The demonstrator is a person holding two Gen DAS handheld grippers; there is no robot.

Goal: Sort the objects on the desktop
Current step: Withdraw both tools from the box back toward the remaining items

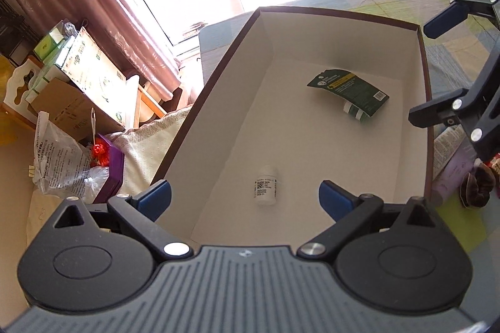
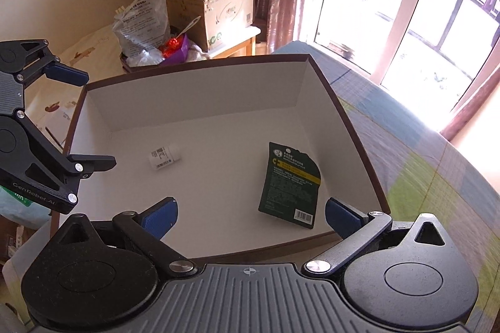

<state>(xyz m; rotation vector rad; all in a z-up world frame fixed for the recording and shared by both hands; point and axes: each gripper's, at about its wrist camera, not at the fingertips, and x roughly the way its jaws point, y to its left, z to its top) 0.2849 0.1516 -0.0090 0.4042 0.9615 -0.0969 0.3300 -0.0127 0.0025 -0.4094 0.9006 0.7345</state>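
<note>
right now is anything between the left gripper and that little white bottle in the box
Nothing visible. The left gripper is open above the box, and the white bottle lies alone on the bare floor between its fingers. The dark green packet lies well off.

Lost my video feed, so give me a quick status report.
Left gripper open, empty; right gripper open, empty. White bottle and green packet lying apart in the box. Nothing blocking.

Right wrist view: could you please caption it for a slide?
Open right gripper over a white-lined box holding a small white bottle and dark green packet.
</note>
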